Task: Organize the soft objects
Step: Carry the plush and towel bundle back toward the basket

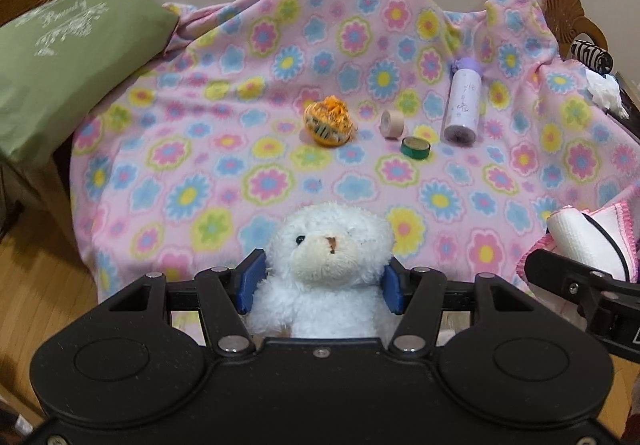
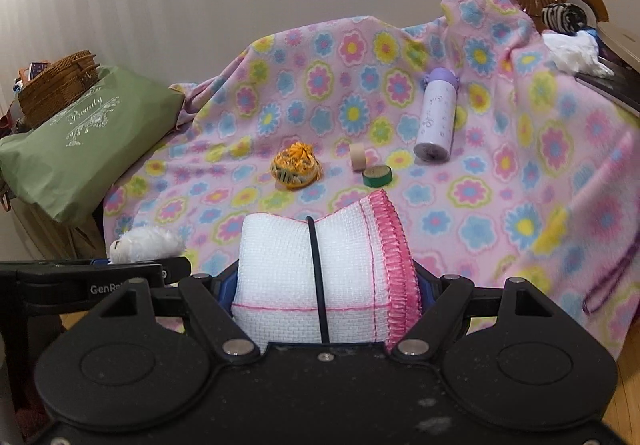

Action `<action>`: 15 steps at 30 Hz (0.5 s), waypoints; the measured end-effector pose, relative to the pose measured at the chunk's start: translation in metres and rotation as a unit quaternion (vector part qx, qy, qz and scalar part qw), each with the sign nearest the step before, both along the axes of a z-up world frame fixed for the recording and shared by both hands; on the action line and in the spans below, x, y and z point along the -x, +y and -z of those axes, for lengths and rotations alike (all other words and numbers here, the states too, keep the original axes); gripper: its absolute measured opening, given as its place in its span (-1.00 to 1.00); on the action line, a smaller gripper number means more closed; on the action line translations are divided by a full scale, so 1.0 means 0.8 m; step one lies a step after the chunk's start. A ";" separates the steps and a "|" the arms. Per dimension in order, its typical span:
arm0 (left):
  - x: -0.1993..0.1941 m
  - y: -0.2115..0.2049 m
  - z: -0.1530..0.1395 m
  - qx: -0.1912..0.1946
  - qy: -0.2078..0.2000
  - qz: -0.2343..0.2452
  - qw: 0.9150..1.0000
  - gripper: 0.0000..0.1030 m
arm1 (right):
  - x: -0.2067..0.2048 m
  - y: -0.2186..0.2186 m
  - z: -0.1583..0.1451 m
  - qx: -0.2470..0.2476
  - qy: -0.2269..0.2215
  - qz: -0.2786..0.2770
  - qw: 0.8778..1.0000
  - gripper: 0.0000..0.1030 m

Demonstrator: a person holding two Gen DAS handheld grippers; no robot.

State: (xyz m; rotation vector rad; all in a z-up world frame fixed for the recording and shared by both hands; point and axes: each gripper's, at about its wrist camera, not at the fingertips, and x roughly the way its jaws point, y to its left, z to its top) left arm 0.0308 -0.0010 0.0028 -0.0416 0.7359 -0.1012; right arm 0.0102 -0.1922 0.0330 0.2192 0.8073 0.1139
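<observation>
My left gripper [image 1: 322, 281] is shut on a white plush bear [image 1: 326, 265], held facing the camera above the near edge of the flowered blanket [image 1: 240, 117]. The bear's head also shows at the left of the right wrist view [image 2: 144, 243]. My right gripper [image 2: 324, 285] is shut on a rolled white cloth with pink trim [image 2: 320, 265], bound by a black band. That cloth shows at the right edge of the left wrist view [image 1: 588, 241]. An orange fabric pouch [image 1: 330, 124] lies mid-blanket, also in the right wrist view [image 2: 296, 167].
On the blanket lie a beige tape roll [image 1: 391, 124], a green tape roll [image 1: 416, 147] and a lilac bottle [image 1: 462, 103]. A green pillow [image 1: 60, 69] and wicker basket [image 2: 60, 85] sit at the left. A zebra-patterned item [image 1: 592, 55] and white fluff [image 2: 576, 49] sit at the far right. Wood floor [image 1: 36, 285] is below.
</observation>
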 end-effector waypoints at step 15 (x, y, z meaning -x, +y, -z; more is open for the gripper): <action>0.007 -0.002 0.043 -0.005 0.059 -0.004 0.998 0.08 | 0.012 0.007 0.024 -0.002 0.045 0.010 0.999 0.52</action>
